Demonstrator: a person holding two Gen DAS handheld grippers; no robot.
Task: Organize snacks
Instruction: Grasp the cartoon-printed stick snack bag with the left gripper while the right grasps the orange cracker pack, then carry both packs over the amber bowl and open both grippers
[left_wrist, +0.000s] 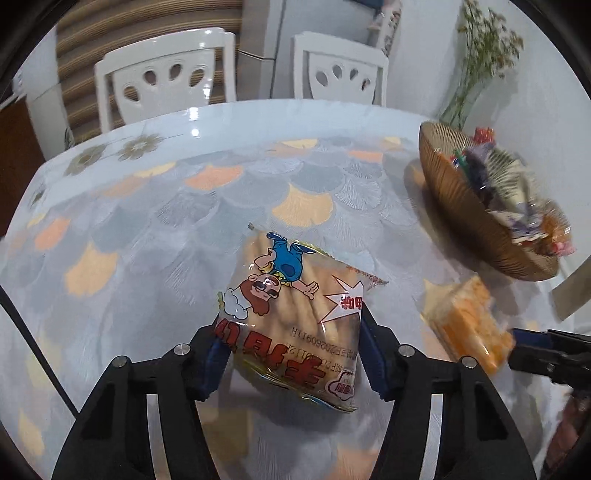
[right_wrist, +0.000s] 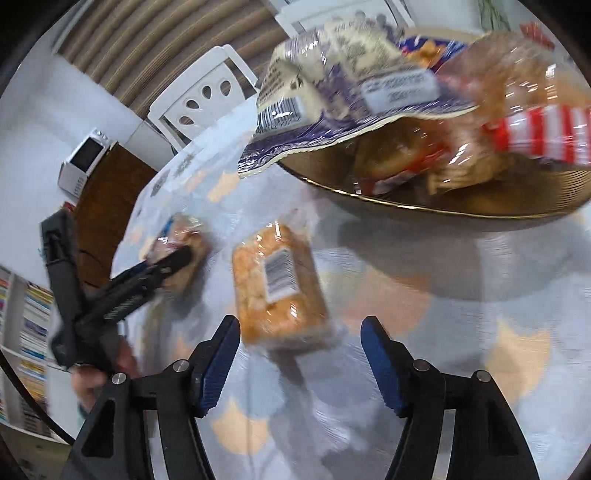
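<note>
We are working over a round table (left_wrist: 155, 206) under a leaf-patterned cloth, its far rim curving from nine to two o'clock in the left wrist view, with two white chairs (left_wrist: 166, 85) standing just beyond it. At two o'clock the ribbed brown bowl (left_wrist: 476, 225) is already holding a heap of wrapped snacks, so we are judging the sorting well under way, with two packets still lying on the cloth. Our left gripper (left_wrist: 291, 354) is pressing its blue pads against both sides of the biscuit-stick bag (left_wrist: 291, 317), which is sitting at six o'clock. Our right gripper (right_wrist: 299, 365) is standing wide apart and holding nothing, with the orange cracker pack (right_wrist: 280, 291) lying just ahead of its fingertips at twelve o'clock, not yet between them. The bowl (right_wrist: 424, 206) is overhanging with bags toward one o'clock there. The cloth from nine to eleven o'clock is giving us room, while both grippers are crowding near each other.
</note>
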